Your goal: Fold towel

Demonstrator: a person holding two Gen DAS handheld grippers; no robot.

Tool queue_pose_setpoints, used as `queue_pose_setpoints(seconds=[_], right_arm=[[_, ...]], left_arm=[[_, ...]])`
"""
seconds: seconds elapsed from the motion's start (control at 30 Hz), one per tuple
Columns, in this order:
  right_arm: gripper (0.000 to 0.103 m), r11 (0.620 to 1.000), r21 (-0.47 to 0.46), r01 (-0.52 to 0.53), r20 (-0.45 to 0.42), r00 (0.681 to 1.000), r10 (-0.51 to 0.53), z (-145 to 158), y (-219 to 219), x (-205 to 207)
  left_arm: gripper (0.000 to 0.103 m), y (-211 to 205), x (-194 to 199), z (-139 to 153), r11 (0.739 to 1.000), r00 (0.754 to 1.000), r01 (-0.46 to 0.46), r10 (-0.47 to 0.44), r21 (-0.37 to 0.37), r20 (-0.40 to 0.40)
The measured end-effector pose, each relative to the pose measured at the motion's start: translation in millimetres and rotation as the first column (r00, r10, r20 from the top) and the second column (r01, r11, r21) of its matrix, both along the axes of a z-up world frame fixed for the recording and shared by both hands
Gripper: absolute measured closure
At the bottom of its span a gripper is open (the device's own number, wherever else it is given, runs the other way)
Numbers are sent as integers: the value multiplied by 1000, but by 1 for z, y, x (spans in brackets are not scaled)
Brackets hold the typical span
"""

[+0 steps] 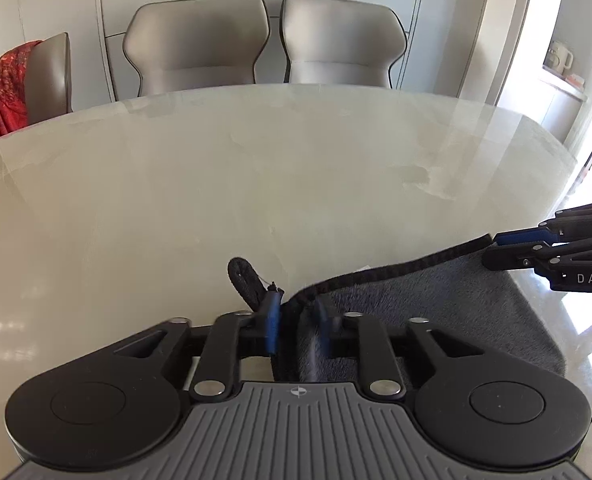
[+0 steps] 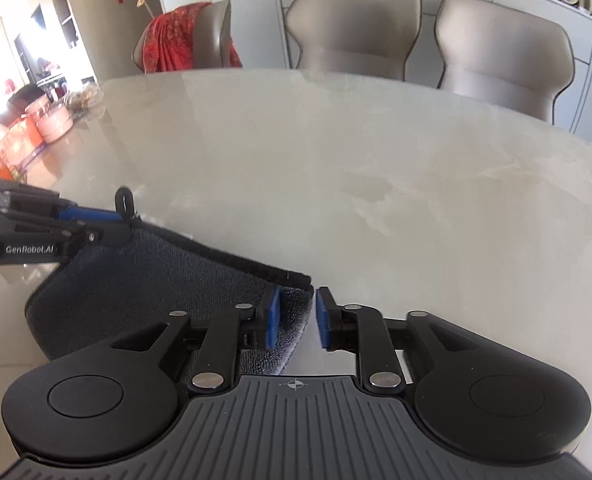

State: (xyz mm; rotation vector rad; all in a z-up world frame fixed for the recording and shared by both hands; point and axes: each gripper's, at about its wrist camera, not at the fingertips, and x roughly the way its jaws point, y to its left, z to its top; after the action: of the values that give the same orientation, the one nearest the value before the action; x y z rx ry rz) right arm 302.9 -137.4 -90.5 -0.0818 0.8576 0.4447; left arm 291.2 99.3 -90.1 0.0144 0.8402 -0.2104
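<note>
Left tongs [image 1: 298, 320] pinched towel [image 1: 436, 304] corner; right tongs [image 2: 298, 318] gaped, corner betw. pads, ungripped — hem lifted off bench [image 1: 216, 184] for folding.

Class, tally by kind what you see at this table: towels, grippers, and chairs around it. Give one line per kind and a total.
Towels: 1, the dark grey towel on the table.
Grippers: 2, the left gripper and the right gripper.
Chairs: 3, two bare grey chairs and one chair draped with a red cloth.
Total: 6
</note>
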Motion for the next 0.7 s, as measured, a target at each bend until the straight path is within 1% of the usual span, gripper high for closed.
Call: queue_pose_setpoints(seconds=[0.03, 0.07, 0.13, 0.2, 0.27, 0.33, 0.43, 0.57, 0.67, 0.7], right_arm=[[73, 1000, -2, 5, 18, 1000, -5, 4, 0, -2], [72, 1000, 0, 5, 34, 999, -5, 8, 0, -4], [72, 1000, 14, -7, 68, 998, 6, 19, 5, -11], [72, 999, 25, -48, 69, 997, 46, 24, 15, -17], [72, 996, 26, -90, 59, 994, 88, 24, 24, -20], [70, 993, 17, -117, 41, 992, 116, 18, 33, -23], [70, 994, 5, -112, 2, 994, 112, 7, 36, -21], [69, 997, 6, -80, -30, 996, 80, -4, 30, -16], [69, 997, 13, -72, -43, 996, 72, -9, 26, -14], [69, 997, 15, -71, -46, 996, 72, -10, 25, -13]], left_arm=[[37, -1, -1, 4, 1000, 1000, -14, 14, 6, 3], [35, -5, -4, 10, 999, 999, -44, 44, 26, 5], [30, -15, -8, 19, 995, 997, -76, 76, 58, 8], [23, -25, -9, 20, 994, 995, -96, 97, 61, -18], [23, -35, -10, 20, 991, 992, -115, 118, 65, -43], [23, -40, -9, 16, 992, 991, -115, 118, 54, -67], [23, -44, -6, 8, 991, 987, -123, 129, 61, -95], [23, -41, -3, -9, 988, 982, -136, 145, 77, -120], [23, -35, -1, -19, 987, 978, -145, 154, 69, -139], [21, -34, 0, -21, 987, 977, -149, 156, 64, -144]])
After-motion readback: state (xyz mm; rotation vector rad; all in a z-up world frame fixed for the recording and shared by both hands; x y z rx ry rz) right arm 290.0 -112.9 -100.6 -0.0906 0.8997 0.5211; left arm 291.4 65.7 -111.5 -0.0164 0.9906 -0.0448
